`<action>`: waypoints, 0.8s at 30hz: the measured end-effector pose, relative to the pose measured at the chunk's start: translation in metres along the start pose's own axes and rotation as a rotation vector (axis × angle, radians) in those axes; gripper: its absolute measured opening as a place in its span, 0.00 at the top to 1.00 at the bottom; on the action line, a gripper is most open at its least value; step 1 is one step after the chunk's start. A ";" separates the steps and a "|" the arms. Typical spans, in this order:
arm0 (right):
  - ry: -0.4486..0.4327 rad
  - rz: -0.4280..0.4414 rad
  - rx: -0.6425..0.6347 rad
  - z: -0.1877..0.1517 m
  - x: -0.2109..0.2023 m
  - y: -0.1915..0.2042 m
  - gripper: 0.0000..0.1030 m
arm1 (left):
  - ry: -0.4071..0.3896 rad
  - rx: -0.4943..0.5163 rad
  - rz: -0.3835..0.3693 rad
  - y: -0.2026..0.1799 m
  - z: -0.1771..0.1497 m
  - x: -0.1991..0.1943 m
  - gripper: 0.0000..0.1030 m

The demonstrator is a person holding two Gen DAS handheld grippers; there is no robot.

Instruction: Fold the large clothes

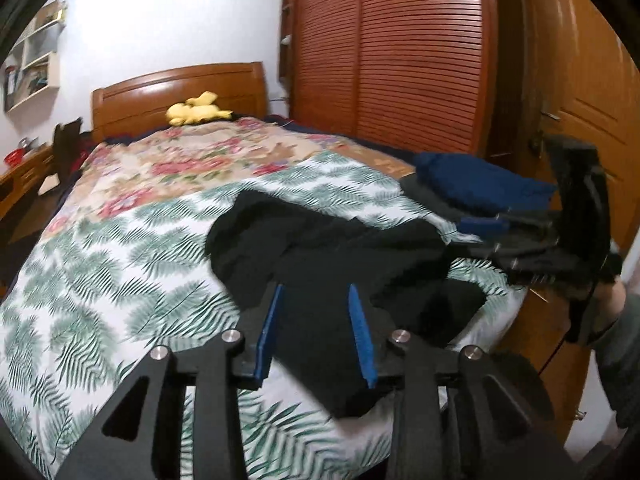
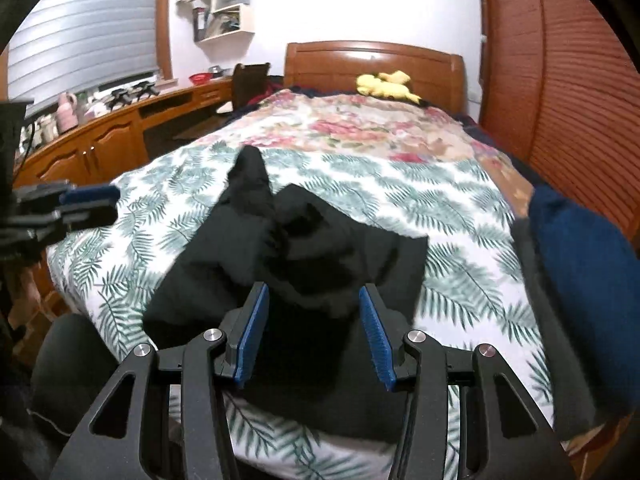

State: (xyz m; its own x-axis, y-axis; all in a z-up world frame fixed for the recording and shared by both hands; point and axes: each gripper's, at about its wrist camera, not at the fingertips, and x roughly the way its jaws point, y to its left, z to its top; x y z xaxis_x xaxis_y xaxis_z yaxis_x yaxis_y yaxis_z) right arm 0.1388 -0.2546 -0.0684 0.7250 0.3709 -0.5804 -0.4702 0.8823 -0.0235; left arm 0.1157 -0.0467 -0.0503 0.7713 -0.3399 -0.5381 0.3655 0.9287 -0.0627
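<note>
Your black garment point(image 2: 288, 248) lies crumpled on the leaf-print bedspread point(image 1: 100, 280); both grippers, left point(image 1: 316, 336) and right point(image 2: 316, 336), are spread and grip nothing, and its near edge is hidden.

Black garment point(image 1: 320, 248) crumpled on leaf-print bedspread point(image 1: 120, 280), seemingly between parted jaws.
</note>
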 end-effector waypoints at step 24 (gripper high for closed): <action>0.039 0.095 0.052 0.007 0.042 0.019 0.97 | 0.005 -0.136 0.080 0.073 -0.060 -0.031 0.67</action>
State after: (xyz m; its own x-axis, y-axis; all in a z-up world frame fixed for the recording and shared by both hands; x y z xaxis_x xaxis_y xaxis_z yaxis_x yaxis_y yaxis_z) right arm 0.1639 -0.2208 -0.0878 0.6582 0.4428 -0.6089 -0.5082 0.8580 0.0747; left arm 0.0875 0.0400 -0.0885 0.7924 -0.2640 -0.5499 0.2289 0.9643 -0.1331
